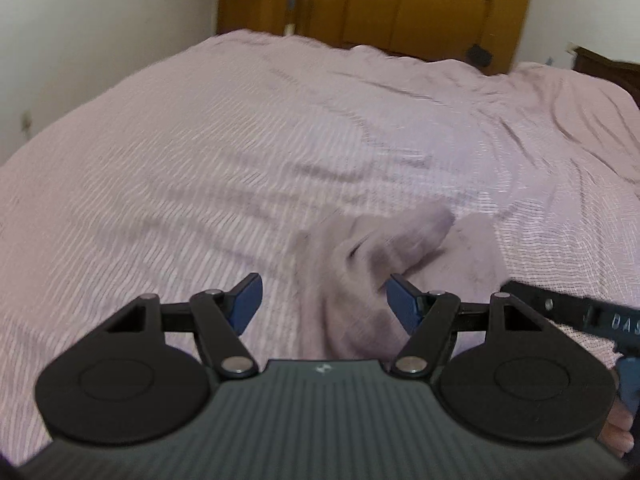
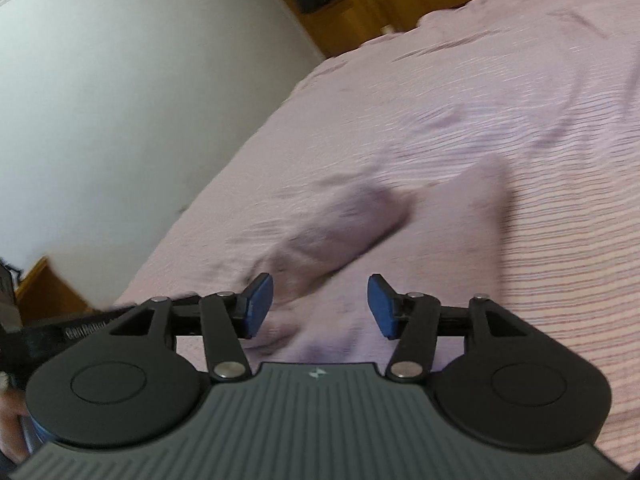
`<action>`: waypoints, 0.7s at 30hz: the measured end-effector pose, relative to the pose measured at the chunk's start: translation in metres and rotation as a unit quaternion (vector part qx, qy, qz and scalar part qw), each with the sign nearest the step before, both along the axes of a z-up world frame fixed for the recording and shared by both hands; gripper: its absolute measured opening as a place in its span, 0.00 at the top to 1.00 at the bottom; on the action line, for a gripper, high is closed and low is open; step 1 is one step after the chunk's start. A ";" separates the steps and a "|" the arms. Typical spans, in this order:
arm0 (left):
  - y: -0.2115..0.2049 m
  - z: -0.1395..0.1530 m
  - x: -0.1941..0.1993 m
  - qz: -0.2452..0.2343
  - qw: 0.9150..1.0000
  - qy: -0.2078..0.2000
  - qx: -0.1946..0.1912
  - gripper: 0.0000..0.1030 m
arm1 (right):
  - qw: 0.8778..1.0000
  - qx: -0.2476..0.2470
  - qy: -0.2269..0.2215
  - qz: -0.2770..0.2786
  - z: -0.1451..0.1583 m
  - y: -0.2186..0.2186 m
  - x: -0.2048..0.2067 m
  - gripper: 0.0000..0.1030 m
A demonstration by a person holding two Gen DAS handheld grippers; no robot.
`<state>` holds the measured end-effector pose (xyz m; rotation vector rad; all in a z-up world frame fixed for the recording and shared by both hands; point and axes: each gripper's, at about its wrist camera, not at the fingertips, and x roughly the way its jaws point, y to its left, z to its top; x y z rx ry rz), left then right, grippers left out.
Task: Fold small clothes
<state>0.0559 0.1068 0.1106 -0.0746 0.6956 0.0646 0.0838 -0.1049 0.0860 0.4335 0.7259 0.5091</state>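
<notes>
A small pale pink garment (image 1: 372,264) lies rumpled on the pink striped bedspread (image 1: 192,168), blurred, just ahead of my left gripper (image 1: 324,304). The left gripper is open and empty, its blue pads either side of the cloth's near end. In the right wrist view the same garment (image 2: 340,224) lies ahead of my right gripper (image 2: 320,304), which is open and empty above the cloth. Part of the right gripper (image 1: 580,312) shows at the right edge of the left wrist view.
The bedspread (image 2: 520,100) covers the whole bed, with wrinkles toward the far right. A white wall (image 1: 80,40) runs along the left side. Wooden wardrobes (image 1: 420,4) stand beyond the bed's far end. A wooden piece (image 2: 44,292) sits low by the wall.
</notes>
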 end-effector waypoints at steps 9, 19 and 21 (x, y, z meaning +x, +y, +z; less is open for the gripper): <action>-0.035 -0.029 0.058 -0.077 0.996 0.031 0.014 0.32 | 0.999 -0.016 0.016 -0.049 -0.024 -0.039 0.004 0.32; -0.047 -0.058 0.090 -0.083 0.994 0.045 0.054 0.59 | 0.998 -0.027 0.016 -0.046 -0.039 -0.040 0.009 0.29; -0.043 -0.062 0.092 -0.084 0.994 0.052 0.042 0.87 | 0.999 -0.026 0.019 -0.044 -0.042 -0.039 0.009 0.29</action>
